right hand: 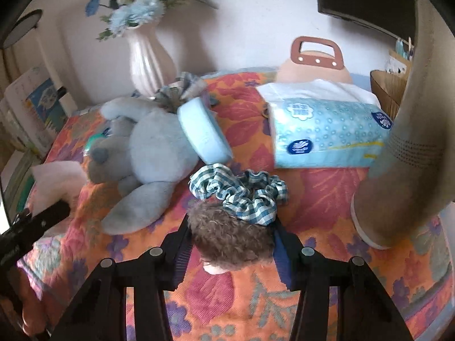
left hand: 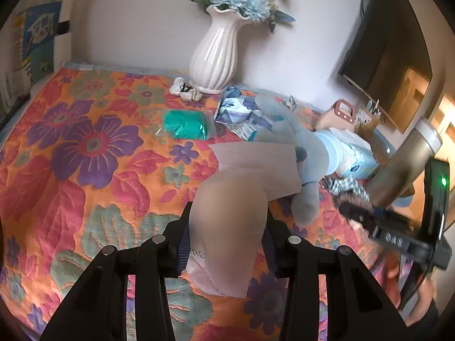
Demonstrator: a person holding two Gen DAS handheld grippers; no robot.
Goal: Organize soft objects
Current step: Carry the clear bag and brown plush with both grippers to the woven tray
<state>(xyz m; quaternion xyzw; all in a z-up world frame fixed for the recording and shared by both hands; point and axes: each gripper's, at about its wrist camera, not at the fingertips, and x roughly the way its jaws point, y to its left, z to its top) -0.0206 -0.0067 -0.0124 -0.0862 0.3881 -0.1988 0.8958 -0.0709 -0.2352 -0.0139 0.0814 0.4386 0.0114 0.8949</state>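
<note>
Packaged beige pad, frame centre, pinched by left gripper; right gripper clamps brown curly fluff, low over floral bedspread, white vase behind.

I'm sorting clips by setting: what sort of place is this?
Probably a room in a home: a vase of flowers on a floral cloth, a plush toy, and a wall-mounted TV.

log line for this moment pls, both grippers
left gripper: shut on translucent plastic pouch | right gripper: shut on brown curly fuzzy item | both over floral bedspread
</note>
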